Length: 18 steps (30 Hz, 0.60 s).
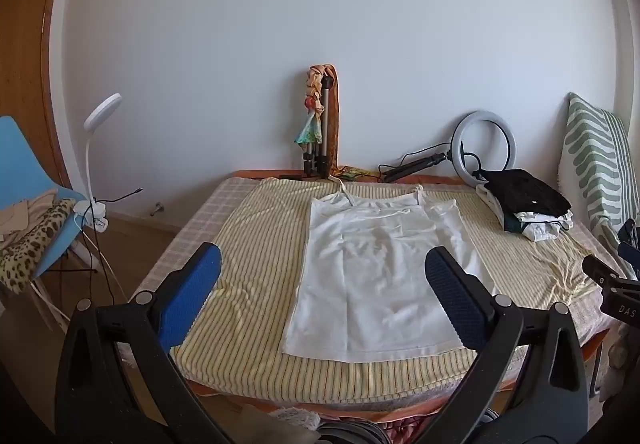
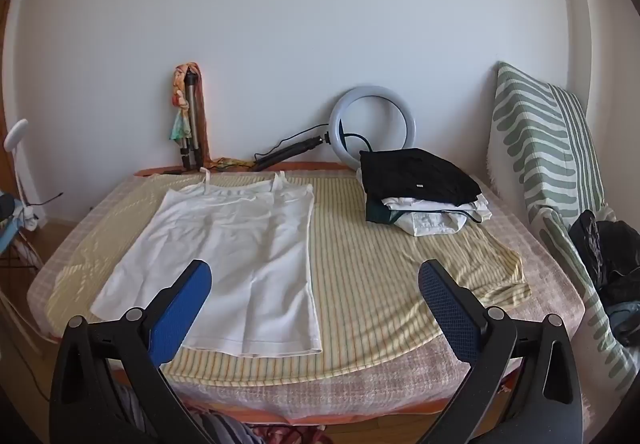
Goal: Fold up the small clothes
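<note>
Near edge of the table point(image 1: 224, 384) partly cut off by the gripper frames in both views; what lies below that edge is a blur of fabric, not identifiable. Lower garments in the folded stack point(image 2: 420, 191) mostly hidden under the black top piece; count uncertain. Dark bundle point(image 2: 608, 244) at far right too shadowed to name. Left gripper point(image 1: 322, 268) held above the near edge, fingers pointing toward the far wall, jaws spread wide, nothing between them; its right finger overlaps the camisole's near right part in view, contact cannot be told. Right gripper point(image 2: 314, 282) posed likewise, jaws wide apart and empty, its left finger over the camisole's near hem in view. White camisole point(image 1: 380, 268) lies flat, unfolded, on the striped yellow cloth point(image 1: 248, 252), 2 thin straps toward the far edge, hem near, light creases across the middle. Stack sits on the cloth's far right, well apart from the camisole. Ring light point(image 2: 372, 123) and a tripod point(image 2: 192, 123) lean at the wall; striped cushion point(image 2: 536, 147) at right.
</note>
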### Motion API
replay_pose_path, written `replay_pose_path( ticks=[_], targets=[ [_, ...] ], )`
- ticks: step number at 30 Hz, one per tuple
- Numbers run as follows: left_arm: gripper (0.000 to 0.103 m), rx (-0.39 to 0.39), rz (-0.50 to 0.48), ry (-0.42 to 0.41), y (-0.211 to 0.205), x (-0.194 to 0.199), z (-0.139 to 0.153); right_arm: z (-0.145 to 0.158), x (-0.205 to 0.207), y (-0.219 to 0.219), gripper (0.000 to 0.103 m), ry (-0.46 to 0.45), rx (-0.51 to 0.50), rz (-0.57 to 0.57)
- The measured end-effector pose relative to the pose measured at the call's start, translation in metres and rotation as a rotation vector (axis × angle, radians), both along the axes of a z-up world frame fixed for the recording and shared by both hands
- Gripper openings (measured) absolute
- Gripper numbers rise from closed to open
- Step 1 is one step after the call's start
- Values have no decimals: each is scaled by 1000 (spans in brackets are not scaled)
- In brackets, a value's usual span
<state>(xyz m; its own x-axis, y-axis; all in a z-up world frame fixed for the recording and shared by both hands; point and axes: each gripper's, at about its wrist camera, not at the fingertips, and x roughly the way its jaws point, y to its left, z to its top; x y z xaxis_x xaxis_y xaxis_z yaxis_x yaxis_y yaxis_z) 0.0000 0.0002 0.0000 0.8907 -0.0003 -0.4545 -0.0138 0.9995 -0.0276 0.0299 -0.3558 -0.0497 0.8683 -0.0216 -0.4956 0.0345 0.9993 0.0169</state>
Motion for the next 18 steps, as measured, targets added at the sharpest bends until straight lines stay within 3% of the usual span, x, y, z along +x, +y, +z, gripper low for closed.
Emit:
replay_pose_path(
  ticks=[18],
  targets=[
    [103, -14, -2, -20, 3, -7, 5, 9, -3, -1, 103, -11, -7, -11]
  ],
)
